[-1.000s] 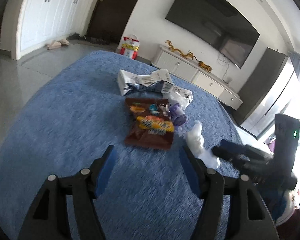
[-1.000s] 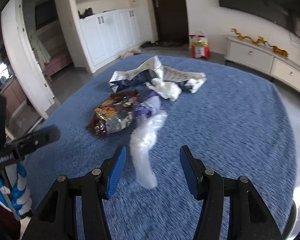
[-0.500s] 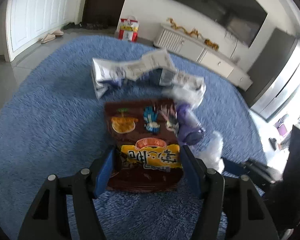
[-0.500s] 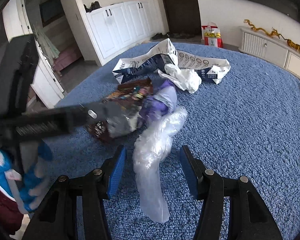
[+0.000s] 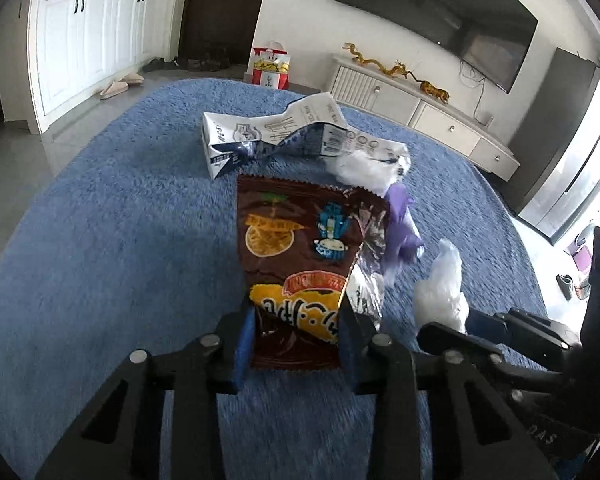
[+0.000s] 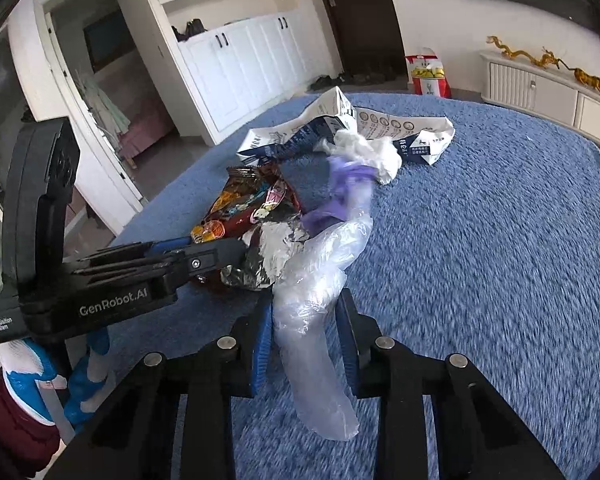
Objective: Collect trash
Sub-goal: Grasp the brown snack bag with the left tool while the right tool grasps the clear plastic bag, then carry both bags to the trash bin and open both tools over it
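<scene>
The brown snack bag lies flat on the blue rug, light, crinkly foil that looks slippery; its near edge seems the best place to pinch; the left tool has its fingers pressed against both sides of that edge, bag buckling between them; beside it the clear plastic bag, soft and limp, sits between the right tool, narrowed around its middle, whether touching I cannot tell; both tools come in low, pointing forward; crushed carton beyond.

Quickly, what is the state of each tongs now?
Left tongs: closed on the brown snack bag.
Right tongs: closing around the clear plastic bag; grip cannot be told.
</scene>
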Available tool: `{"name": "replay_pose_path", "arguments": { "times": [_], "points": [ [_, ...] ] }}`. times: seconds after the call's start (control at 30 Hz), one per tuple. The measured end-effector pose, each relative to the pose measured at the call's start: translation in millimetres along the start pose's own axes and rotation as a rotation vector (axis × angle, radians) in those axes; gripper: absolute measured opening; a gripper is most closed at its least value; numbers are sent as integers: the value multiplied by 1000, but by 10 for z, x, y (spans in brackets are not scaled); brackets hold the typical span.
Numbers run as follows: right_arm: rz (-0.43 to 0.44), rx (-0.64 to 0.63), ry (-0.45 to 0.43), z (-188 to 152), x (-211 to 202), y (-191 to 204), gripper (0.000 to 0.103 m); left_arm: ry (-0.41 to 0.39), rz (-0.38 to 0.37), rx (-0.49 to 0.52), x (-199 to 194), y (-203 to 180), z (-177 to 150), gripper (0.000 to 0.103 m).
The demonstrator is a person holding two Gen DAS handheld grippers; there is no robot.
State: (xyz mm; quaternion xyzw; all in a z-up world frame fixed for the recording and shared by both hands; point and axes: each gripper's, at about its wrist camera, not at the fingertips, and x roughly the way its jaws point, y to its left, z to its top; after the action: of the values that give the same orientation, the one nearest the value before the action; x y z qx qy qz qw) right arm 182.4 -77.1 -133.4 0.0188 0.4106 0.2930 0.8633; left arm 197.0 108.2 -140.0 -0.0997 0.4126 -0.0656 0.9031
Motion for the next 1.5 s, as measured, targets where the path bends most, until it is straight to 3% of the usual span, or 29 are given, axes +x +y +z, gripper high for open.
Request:
{"name": "replay_pose_path", "arguments": {
  "times": [0.37, 0.53, 0.73, 0.9, 1.13, 1.33, 1.5],
  "points": [
    [-25, 32, -38, -450, -620, 43, 30, -131, 24, 76, -909, -180, -318, 33],
    [-61, 35, -102, -567, -1041, -9, 30, -154, -24, 103, -1211, -375, -429, 33],
    [-145, 112, -176, -837, -1584, -405, 30, -144, -125, 206, -1323, -958, -479, 33],
    [-244, 256, -211, -1241, -2015, -1018, 30, -75, -216, 318, -1137, -1645, -502, 33],
    [-420, 462, -208, -1787, -2446, -1952, 30, 43, -324, 500, -589, -2920, -591, 33],
    [-523, 582, -188, -1991, -2586, -2619, 31, 152, -377, 625, 51, -4065, -759, 33],
    [-555, 641, -149, -1977, -2518, -2999, 31, 214, -371, 642, 521, -4682, -910, 33]
  ]
}}
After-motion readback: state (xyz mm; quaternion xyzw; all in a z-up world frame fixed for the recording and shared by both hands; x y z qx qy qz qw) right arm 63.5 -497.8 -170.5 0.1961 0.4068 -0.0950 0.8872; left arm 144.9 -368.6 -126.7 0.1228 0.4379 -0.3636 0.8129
